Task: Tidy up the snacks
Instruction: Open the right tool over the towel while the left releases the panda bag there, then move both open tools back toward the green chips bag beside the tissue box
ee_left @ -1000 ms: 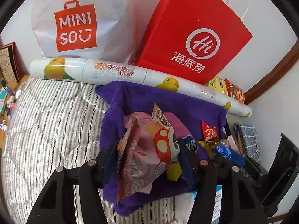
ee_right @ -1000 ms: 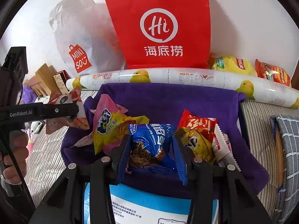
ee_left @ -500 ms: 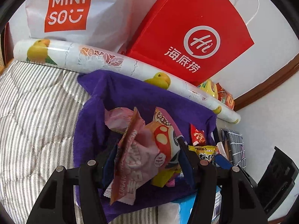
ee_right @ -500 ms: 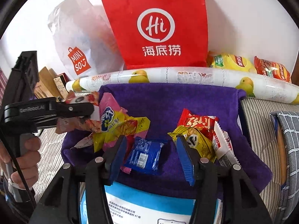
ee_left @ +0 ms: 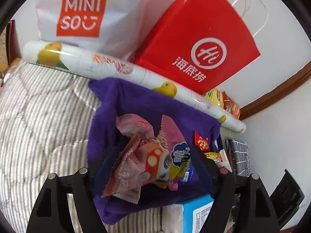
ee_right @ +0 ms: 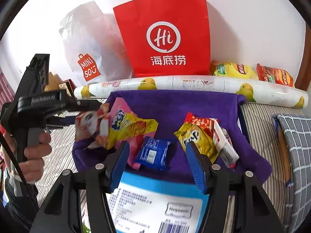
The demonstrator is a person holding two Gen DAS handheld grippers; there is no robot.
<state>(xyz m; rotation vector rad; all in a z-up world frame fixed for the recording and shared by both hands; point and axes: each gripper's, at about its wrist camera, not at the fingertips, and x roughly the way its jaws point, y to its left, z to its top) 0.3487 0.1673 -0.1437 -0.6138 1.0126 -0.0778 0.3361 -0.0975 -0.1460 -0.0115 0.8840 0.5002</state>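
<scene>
Background, against white wall: red paper bag point(ee_right: 165, 35) upright; white plastic shopping bag point(ee_left: 91, 13) beside it, toward left gripper's side. Lying in front of both: long roll printed with fruit point(ee_right: 190, 86), spanning far edge of purple cloth point(ee_right: 175, 104). Behind roll, right of red bag: yellow chip bag point(ee_right: 233, 69) and orange chip bag point(ee_right: 274, 74). Grey checked fabric point(ee_right: 295, 136) on striped bedding point(ee_left: 38, 116), right of cloth. Blue-and-white labelled box point(ee_right: 155, 200) directly under right gripper, overlapping near edge of cloth.

Left gripper point(ee_left: 149, 161): jaws opening, pink snack packet with mushroom print point(ee_left: 140, 167) between them, pads not visibly pressing on it; packet over left part of cloth, above pink-and-yellow packet point(ee_right: 128, 126).

Right gripper point(ee_right: 157, 155): jaws opening, nothing clamped. Blue snack packet point(ee_right: 153, 153) flat on cloth, between and just beyond fingertips, clear of both pads.

On cloth, right part: yellow packet point(ee_right: 196, 139), red packet point(ee_right: 198, 121) and white packet point(ee_right: 225, 145), overlapping in one cluster, beside right finger.

Hand point(ee_right: 33, 155) on left gripper's handle.
</scene>
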